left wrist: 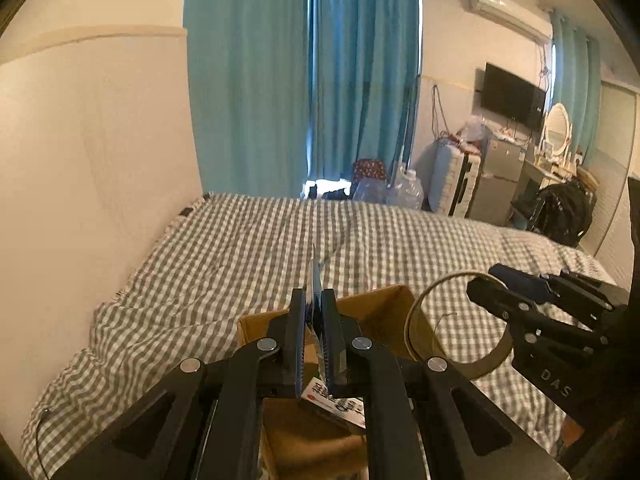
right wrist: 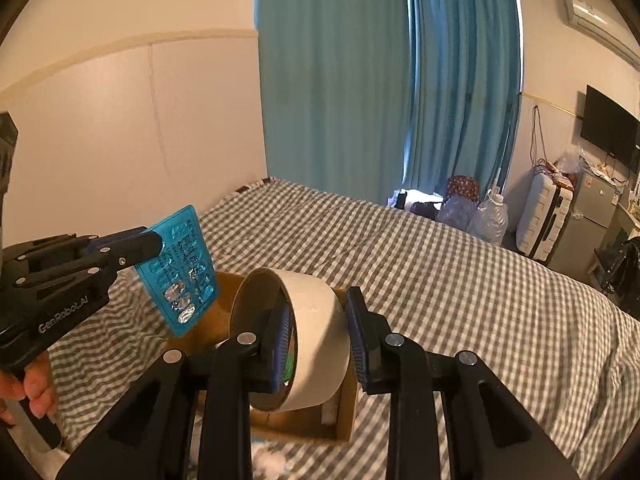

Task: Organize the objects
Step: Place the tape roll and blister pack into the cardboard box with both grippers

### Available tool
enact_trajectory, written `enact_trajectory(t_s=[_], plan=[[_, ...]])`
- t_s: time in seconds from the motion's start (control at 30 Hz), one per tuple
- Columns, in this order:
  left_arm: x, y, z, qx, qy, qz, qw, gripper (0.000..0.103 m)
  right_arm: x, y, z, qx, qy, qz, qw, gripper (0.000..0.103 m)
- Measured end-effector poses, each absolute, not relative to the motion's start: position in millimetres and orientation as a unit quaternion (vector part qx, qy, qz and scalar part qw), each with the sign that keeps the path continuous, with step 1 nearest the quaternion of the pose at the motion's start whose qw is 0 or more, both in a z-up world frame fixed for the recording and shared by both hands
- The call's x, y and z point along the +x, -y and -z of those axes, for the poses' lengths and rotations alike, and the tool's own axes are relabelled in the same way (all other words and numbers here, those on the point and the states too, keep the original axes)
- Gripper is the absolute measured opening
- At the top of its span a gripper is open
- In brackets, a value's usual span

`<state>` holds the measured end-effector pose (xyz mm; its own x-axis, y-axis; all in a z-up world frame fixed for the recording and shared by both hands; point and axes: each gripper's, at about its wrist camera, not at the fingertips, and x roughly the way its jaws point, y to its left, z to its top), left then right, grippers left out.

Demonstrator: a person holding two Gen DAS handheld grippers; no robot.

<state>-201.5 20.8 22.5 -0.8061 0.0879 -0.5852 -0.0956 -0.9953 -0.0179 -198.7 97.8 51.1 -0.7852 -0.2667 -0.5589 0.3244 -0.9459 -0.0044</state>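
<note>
A: Left gripper (left wrist: 313, 322): fingers clamped on a blue blister pack (left wrist: 315, 276), seen edge-on in its own view, flat-on from the right wrist view (right wrist: 180, 270). Some pockets hold pills; the print on the foil is too small to read.

B: Position relative to the box?

A: The pack hangs tilted above the left rim of the open cardboard box (right wrist: 344, 420), apart from it. In the left view the box (left wrist: 376, 308) sits directly under the fingers, which cover most of its interior. A printed label (left wrist: 340, 402) shows low between the finger bases; I can't tell whether it belongs to the pack or lies in the box.

B: Right gripper?

A: Right gripper (right wrist: 318, 344) grips a roll of tape (right wrist: 316, 336): one finger inside the core, the other on the outer face, so the band is pinched through its wall. The roll is over the box opening and hides most of the contents. From the left view the roll (left wrist: 416, 320) is partly cut off by the gripper body.

B: Room around them?

A: The box rests on a grey checked bedspread (right wrist: 460, 280) with open cover beyond it and to the right. A wall (left wrist: 100, 160) bounds the bed on the left, teal curtains (right wrist: 360, 80) at the far end. Suitcase (right wrist: 544, 216), water jugs (right wrist: 490, 218) and fridge stand past the far right edge, well apart. White fluff near the box's front edge is unclear.
</note>
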Motion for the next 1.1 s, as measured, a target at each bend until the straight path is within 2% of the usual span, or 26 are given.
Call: enact_trajectory(t_s=[0.3,0.57,0.63,0.7,0.77,0.8,0.83,0.87,0.93,1.0,1.1], plan=[[-240.3,-18.5,44.6,-0.362,-0.007,-0.932,0.039,0.007,-260.2,-86.5,10.7,0.326,-0.057,0.935,0.125,0.026],[-243.9,-27.0,62.1,-0.381,-0.016,-0.924,0.038,0.007,-267.1,-94.4,35.5,0.341,-0.036,0.929,0.138,0.026],[-240.2,-30.0,60.2,-0.383,-0.018,-0.923,0.038,0.008,-264.8,-97.1,36.1,0.346,-0.028,0.927,0.144,0.032],[-235.3,-33.4,56.4,-0.386,-0.024,-0.921,0.036,0.01,-264.6,-101.2,36.7,0.348,-0.019,0.926,0.145,0.057],[-232.7,-33.2,52.6,-0.388,-0.028,-0.921,0.034,0.012,-258.5,-102.5,29.8,0.343,-0.014,0.928,0.144,0.062],[-229.9,-33.2,49.3,-0.388,-0.029,-0.92,0.033,0.015,-255.0,-101.0,24.9,0.342,-0.015,0.928,0.146,0.064],[-226.3,-33.0,45.0,-0.388,-0.029,-0.921,0.03,0.025,-251.5,-101.6,19.9,0.341,-0.017,0.928,0.147,0.066],[-222.1,-32.2,39.9,-0.386,-0.027,-0.922,0.027,0.045,-247.8,-102.0,14.6,0.338,-0.02,0.929,0.148,0.071],[-212.2,-30.1,29.1,-0.375,-0.023,-0.927,0.019,0.066,-238.9,-103.8,-1.7,0.324,-0.029,0.935,0.142,0.077],[-200.1,-30.6,14.9,-0.364,-0.025,-0.931,0.017,0.066,-229.7,-105.9,-17.9,0.309,-0.037,0.94,0.137,0.085],[-184.0,-32.0,-3.7,-0.357,-0.033,-0.933,0.012,0.072,-210.7,-109.4,-43.8,0.292,-0.044,0.947,0.128,0.087]])
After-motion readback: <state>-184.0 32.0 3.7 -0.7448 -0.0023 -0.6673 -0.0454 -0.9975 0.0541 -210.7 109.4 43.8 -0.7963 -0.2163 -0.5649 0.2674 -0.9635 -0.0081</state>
